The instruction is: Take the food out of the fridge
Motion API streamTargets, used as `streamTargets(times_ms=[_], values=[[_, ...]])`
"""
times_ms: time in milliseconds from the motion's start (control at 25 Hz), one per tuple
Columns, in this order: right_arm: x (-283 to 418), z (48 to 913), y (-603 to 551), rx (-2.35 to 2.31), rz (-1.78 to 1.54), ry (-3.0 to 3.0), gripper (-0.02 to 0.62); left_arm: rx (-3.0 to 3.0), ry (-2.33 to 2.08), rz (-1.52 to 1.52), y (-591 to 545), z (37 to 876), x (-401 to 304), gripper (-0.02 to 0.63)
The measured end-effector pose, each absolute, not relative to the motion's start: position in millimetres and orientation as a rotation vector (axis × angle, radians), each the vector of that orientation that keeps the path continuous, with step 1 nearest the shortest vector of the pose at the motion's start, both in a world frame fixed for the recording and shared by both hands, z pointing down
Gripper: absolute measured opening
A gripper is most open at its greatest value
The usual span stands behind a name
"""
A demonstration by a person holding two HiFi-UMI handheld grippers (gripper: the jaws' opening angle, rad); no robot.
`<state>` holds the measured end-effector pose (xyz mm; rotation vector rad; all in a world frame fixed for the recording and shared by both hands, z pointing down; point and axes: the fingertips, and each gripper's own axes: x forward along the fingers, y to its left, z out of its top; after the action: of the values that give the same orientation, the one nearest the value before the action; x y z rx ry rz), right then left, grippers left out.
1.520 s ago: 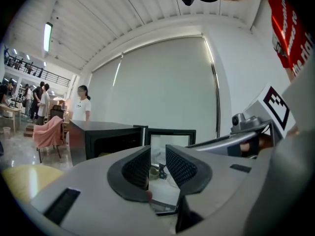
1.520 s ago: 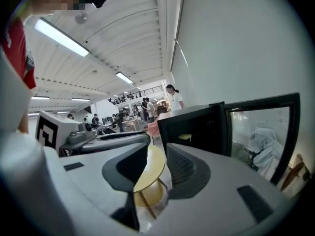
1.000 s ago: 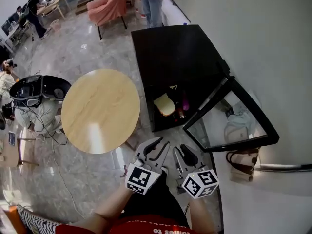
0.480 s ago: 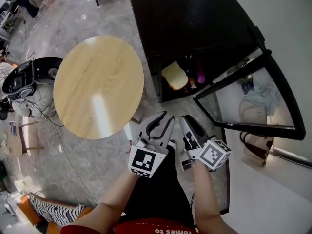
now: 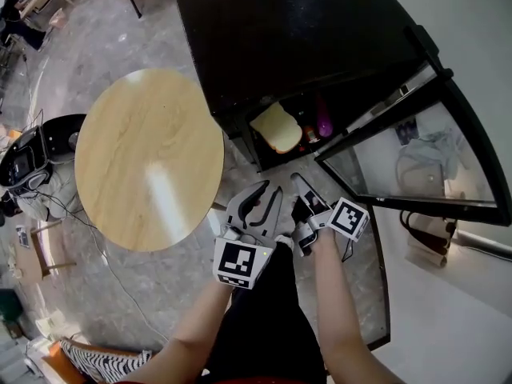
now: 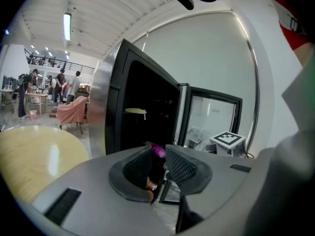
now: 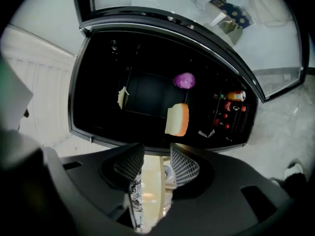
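Observation:
The black fridge stands with its glass door swung wide. Inside lie a pale yellow bread slice with an orange edge, a purple food item and a small pale piece. My left gripper hovers in front of the opening, open and empty. Beside it my right gripper points into the fridge. Its jaws have just been opening and nothing is between them. Both grippers are short of the food.
A round wooden table stands left of the fridge, close to my left gripper. Red drink cans sit in the fridge beside the food. The door's edge is just right of my right gripper. A bag leans against the wall behind the door.
Both grippers have sunk and come closer to the fridge opening. The right gripper has rolled, so its marker cube shows another face. The fridge now fills more of the head view.

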<state>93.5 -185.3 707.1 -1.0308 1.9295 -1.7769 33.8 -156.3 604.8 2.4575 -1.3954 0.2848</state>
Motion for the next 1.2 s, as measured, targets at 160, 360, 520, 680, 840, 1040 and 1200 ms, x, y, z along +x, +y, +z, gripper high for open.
streamTargets(times_ms=[160, 360, 520, 680, 840, 1040, 1200], values=[[91, 739, -200, -1.014, -1.854, 1.87, 0.17, 2.43, -1.365, 0.355, -158, 631, 43, 0.078], [80, 763, -216, -0.902, -1.916, 1.856, 0.202, 2.425, -1.315, 0.438, -151, 649, 56, 0.077], [87, 779, -240, -0.94, -1.933, 1.742, 0.206, 2.419, -1.311, 0.447, -148, 654, 57, 0.077], [83, 787, -262, -0.931, -1.929, 1.722, 0.212, 2.41, -1.32, 0.427, -147, 656, 53, 0.077], [76, 791, -274, -0.933, -1.929, 1.704, 0.215, 2.392, -1.321, 0.435, -145, 661, 48, 0.077], [77, 800, -279, -1.037, -1.924, 1.691, 0.213, 2.377, -1.328, 0.43, -146, 662, 43, 0.077], [77, 799, -281, -1.012, -1.891, 1.681, 0.155, 2.372, -1.324, 0.426, -149, 665, 41, 0.077]])
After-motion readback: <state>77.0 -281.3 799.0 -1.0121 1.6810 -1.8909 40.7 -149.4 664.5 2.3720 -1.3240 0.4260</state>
